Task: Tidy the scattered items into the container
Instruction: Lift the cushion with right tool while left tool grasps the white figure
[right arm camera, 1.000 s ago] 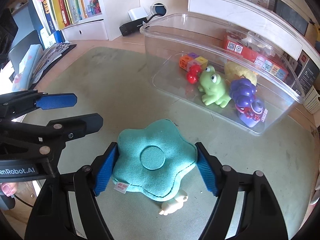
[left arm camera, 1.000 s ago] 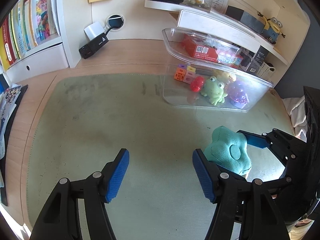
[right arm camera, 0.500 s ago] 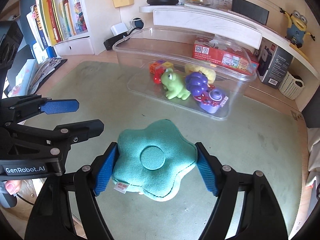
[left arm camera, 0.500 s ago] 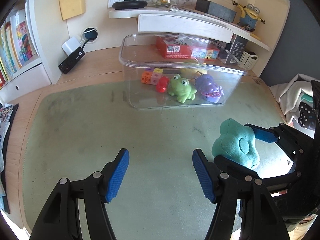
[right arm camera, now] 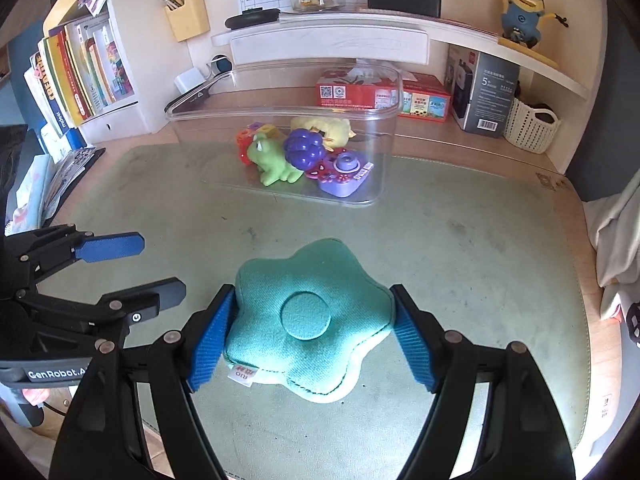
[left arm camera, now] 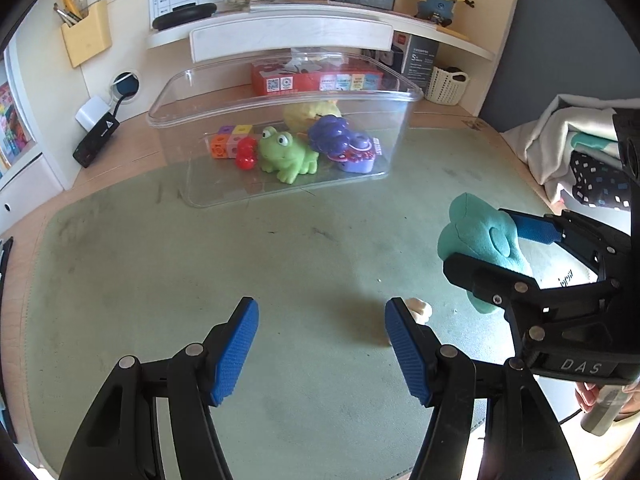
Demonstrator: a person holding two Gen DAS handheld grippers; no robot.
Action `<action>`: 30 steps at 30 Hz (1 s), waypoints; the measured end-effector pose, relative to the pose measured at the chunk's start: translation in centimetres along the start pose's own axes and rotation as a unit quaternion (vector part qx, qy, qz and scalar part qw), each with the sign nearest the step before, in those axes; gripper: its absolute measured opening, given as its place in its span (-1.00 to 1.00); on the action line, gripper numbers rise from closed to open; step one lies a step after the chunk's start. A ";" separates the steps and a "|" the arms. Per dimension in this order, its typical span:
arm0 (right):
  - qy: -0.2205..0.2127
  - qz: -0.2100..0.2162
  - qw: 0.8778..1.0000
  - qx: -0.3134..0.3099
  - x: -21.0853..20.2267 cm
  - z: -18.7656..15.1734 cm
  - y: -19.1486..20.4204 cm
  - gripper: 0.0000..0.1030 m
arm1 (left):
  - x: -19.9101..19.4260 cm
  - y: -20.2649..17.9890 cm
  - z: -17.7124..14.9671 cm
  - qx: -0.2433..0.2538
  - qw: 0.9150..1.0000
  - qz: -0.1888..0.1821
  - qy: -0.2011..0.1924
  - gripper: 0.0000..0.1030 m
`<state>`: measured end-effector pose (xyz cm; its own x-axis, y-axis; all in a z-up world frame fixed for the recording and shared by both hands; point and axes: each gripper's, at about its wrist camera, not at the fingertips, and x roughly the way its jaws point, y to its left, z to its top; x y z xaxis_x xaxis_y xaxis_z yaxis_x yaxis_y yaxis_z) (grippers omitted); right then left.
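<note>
While the teal flower cushion sits clamped between the jaws of your right gripper, clear of the green mat and well short of the clear container, you are in the carry step. Next, bring it over the rim and release. Your left gripper hangs beside it, angled downward, jaws parted and empty, near a small cream toy.

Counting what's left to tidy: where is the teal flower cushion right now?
The cushion is clamped in the right tongs above the green mat, short of the clear bin.
</note>
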<state>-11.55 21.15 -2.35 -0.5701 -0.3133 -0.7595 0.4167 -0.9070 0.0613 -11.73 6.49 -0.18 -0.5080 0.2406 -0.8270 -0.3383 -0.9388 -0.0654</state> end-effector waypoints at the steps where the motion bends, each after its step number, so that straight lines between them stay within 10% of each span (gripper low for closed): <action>1: -0.001 -0.001 1.000 0.007 -0.2 -0.2 -0.3 0.42 | 0.1 -0.4 -0.1 0.006 1.000 -0.006 0.004 0.20; 23: 0.001 -0.006 1.000 0.029 -2.1 -3.1 -1.2 0.43 | 2.7 -5.0 -1.1 0.056 0.998 -0.033 0.022 0.19; 30: 0.010 -0.004 0.999 0.034 -1.7 -3.5 -1.7 0.43 | 3.4 -5.7 -1.1 0.078 0.997 -0.007 0.013 -0.36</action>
<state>-8.80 24.20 -3.46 -0.5585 -0.3017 -0.7727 0.3625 -0.9266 0.0998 -10.63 12.35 -3.22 -0.4817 0.2453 -0.8413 -0.4657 -0.8849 0.0086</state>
